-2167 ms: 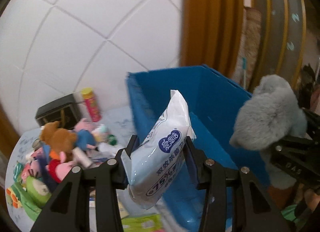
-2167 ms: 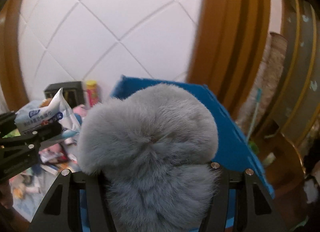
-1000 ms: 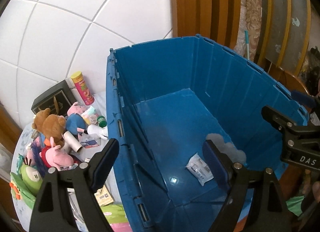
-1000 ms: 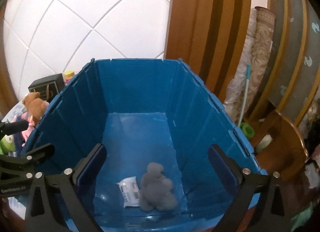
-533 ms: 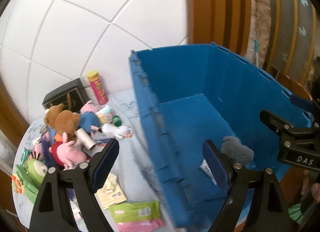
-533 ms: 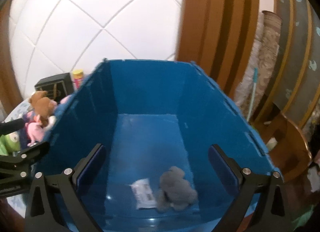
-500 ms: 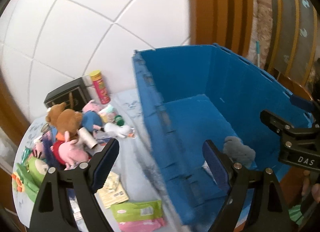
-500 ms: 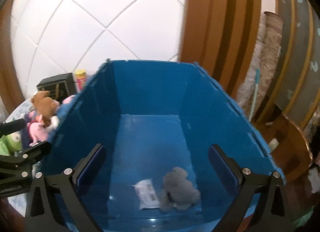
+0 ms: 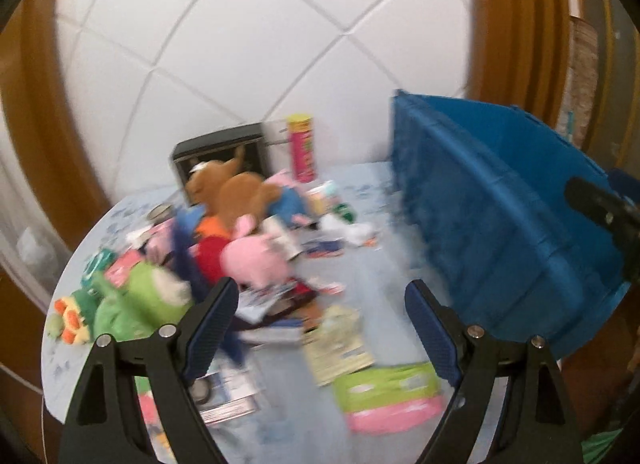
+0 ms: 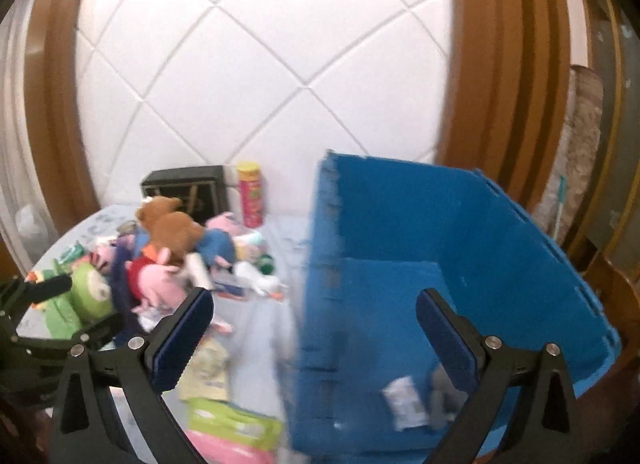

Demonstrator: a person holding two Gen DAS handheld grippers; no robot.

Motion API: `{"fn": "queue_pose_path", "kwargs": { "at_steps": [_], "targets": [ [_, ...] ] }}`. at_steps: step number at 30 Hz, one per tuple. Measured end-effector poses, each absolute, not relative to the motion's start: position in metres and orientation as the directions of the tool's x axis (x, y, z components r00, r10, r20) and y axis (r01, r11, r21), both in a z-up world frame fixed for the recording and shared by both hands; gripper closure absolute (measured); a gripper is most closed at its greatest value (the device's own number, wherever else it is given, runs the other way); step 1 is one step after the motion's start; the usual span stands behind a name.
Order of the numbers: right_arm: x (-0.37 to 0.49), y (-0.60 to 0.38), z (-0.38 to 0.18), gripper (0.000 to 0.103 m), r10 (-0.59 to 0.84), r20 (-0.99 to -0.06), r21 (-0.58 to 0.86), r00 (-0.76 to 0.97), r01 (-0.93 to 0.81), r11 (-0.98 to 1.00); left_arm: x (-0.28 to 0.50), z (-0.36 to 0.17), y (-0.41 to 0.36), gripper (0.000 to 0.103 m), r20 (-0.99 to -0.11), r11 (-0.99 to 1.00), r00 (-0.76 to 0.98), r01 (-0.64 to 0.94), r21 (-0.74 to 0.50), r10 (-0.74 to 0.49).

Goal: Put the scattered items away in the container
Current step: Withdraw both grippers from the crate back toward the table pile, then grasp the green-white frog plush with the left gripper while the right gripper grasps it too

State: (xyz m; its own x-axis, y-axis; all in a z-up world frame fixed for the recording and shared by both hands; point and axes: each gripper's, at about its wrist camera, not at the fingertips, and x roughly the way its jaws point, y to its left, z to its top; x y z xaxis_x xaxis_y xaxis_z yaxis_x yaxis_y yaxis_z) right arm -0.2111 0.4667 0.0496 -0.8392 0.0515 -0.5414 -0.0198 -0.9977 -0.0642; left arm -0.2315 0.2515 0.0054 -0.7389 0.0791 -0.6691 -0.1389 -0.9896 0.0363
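Both grippers, left (image 9: 316, 316) and right (image 10: 314, 322), are hanging spread and empty; the pink plush (image 9: 256, 260) is looking soft, light; pinch its body.

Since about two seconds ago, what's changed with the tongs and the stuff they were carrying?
Both let go: the wipes pack and grey plush now lie in the blue bin. The left tongs and right tongs, open and empty, swung left toward the toy pile, which stayed put.
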Motion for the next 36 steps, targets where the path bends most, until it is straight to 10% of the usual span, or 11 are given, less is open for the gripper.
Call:
{"fn": "queue_pose_path", "kwargs": {
  "at_steps": [15, 34, 36],
  "targets": [
    [-0.248, 0.266, -0.069, 0.0, -0.054, -0.751, -0.018, -0.658, 0.102, -0.995, -0.224, -0.081, 0.005, 0.017, -0.781, -0.995, -0.618, 0.088, 0.05, -0.094],
    [-0.31, 0.142, -0.099, 0.001, -0.17, -0.781, -0.011, -0.601, 0.285, -0.958, -0.273, -0.12, -0.118, 0.018, -0.818, -0.963, -0.548, 0.269, 0.027, -0.176],
    [-0.324, 0.13, -0.097, 0.013, -0.171, -0.78, -0.004, -0.603, 0.277, -0.961, -0.292, -0.117, -0.131, 0.018, -0.815, -0.968, -0.555, 0.248, 0.028, -0.165]
  ]
}}
